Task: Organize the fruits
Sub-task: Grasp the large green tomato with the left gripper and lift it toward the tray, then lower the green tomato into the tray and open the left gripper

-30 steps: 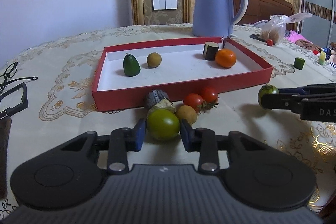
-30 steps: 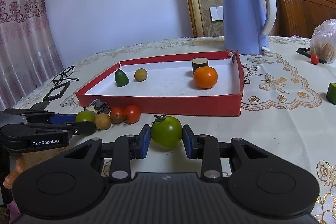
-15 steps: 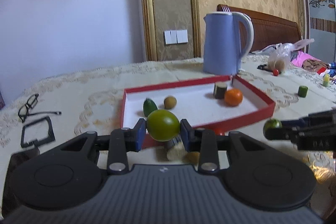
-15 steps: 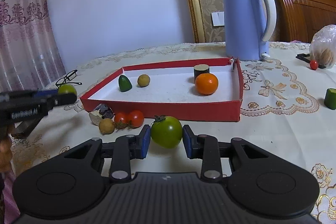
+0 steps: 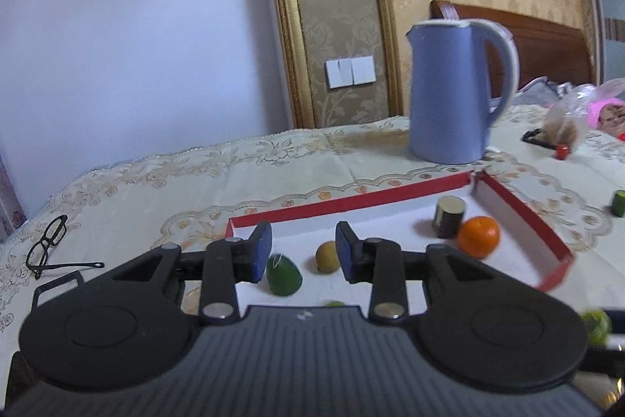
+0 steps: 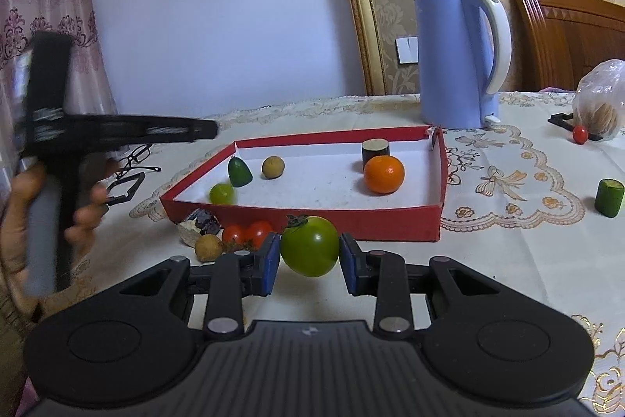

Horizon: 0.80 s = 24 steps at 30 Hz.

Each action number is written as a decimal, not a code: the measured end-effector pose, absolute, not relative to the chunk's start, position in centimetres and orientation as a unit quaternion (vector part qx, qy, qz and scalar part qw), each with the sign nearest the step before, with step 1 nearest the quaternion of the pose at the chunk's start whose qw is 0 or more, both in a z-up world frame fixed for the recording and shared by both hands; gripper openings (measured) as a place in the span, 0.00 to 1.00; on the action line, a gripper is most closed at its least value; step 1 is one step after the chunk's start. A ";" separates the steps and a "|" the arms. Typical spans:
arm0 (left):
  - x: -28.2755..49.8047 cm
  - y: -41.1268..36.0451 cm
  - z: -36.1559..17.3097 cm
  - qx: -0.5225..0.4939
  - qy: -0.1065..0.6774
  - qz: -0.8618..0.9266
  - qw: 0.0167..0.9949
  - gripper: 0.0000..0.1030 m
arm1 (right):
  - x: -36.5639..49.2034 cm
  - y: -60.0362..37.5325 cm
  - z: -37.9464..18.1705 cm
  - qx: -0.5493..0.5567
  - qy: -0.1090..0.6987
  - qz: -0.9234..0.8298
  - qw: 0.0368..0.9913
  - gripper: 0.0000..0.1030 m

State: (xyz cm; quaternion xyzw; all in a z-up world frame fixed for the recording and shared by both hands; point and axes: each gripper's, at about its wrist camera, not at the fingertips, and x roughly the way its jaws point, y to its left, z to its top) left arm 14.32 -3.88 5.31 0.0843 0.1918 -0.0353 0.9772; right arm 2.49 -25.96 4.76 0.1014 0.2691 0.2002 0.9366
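Right wrist view: right gripper point(image 6: 309, 262) clamps a green tomato point(image 6: 309, 246); ahead, the red tray point(image 6: 304, 214) holds an orange point(image 6: 383, 174); left gripper point(image 5: 304, 253) gapes empty.

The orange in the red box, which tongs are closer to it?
Left. The left tongs hang open over the red box, beside the orange. The right tongs stay outside its front wall, gripping a green tomato.

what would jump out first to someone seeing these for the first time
A big green tomato sits between the right gripper fingers, just before the shallow red cardboard tray. Inside the tray glows a bright orange tangerine, and a tall blue electric kettle stands behind.
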 end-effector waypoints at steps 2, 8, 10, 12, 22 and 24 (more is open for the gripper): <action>15.8 -4.6 5.0 0.088 0.202 -0.029 0.975 0.32 | 2.5 -26.0 4.8 0.101 0.269 0.200 0.937 0.31; 19.1 -5.9 3.4 0.103 0.237 0.000 0.966 0.32 | 2.5 -26.4 4.6 0.103 0.270 0.196 0.937 0.31; 19.2 -5.6 3.1 0.100 0.245 0.006 0.964 0.33 | 2.5 -26.6 4.6 0.104 0.270 0.193 0.937 0.31; 18.8 -5.2 3.0 0.100 0.246 0.012 0.964 0.38 | 2.6 -26.7 4.5 0.106 0.271 0.191 0.937 0.31; 11.9 0.8 2.4 0.029 0.180 0.113 0.977 1.00 | 3.1 -25.6 4.5 0.091 0.267 0.194 0.940 0.31; 10.8 2.2 1.9 0.003 0.185 0.119 0.976 1.00 | 3.6 -25.2 4.6 0.085 0.267 0.195 0.940 0.31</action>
